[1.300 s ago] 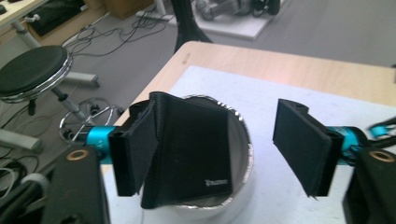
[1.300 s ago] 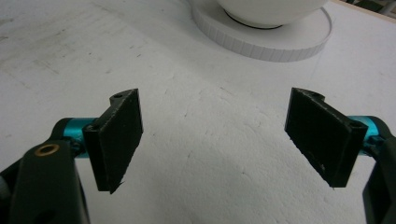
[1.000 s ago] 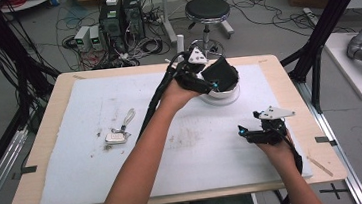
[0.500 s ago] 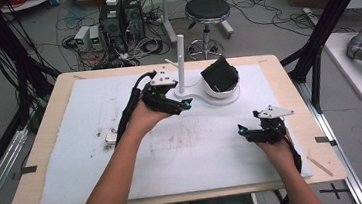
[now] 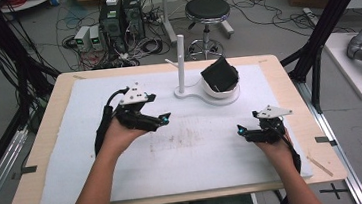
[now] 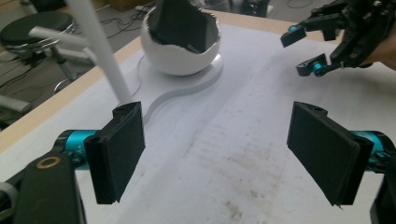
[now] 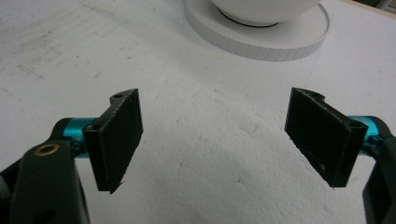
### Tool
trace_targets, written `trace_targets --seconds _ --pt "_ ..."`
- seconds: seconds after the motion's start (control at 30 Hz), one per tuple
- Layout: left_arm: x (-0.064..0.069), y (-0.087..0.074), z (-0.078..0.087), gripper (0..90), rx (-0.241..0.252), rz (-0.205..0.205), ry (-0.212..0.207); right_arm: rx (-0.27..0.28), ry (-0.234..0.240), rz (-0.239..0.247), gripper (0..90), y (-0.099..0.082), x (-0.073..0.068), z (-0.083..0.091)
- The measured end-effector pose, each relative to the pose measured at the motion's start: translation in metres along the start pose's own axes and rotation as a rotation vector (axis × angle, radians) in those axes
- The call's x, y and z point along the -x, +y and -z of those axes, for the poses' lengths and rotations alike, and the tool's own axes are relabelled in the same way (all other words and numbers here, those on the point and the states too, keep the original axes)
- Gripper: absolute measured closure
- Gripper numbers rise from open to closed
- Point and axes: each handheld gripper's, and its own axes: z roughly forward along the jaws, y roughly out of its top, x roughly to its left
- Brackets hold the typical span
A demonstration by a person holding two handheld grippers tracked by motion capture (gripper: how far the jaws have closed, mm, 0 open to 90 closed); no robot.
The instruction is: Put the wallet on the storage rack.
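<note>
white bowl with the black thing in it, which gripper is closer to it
Left, though not by much. The left gripper hovers to the left of the white bowl, across the white post. The right gripper sits nearer the person, below and slightly right of the bowl.

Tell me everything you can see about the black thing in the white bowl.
The black thing looks like a soft, matte pouch or wallet, roughly rectangular. It stands tilted in the white bowl, its top well above the rim, leaning on the bowl's edge. The bowl sits on a white stand with an upright post at the table's far side. Neither gripper touches it.
</note>
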Motion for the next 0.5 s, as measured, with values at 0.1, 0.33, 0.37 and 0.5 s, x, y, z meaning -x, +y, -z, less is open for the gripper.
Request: trace_targets --seconds 0.1,0.33,0.37,0.5 --pt "-0.002 -0.008 0.007 19.1 0.000 0.007 0.011 -0.011 -0.003 0.002 19.4 0.000 0.000 -0.002" --pt "-0.006 -0.037 0.033 18.5 0.032 0.047 0.037 -0.011 -0.012 0.004 19.4 0.000 -0.001 -0.002" --pt "-0.009 -0.042 0.036 18.5 0.029 0.047 0.036 -0.008 -0.014 -0.003 19.4 0.000 -0.001 -0.001" --pt "-0.016 -0.055 0.046 18.4 0.037 0.084 0.056 -0.011 -0.007 0.007 19.4 0.001 -0.004 -0.002"
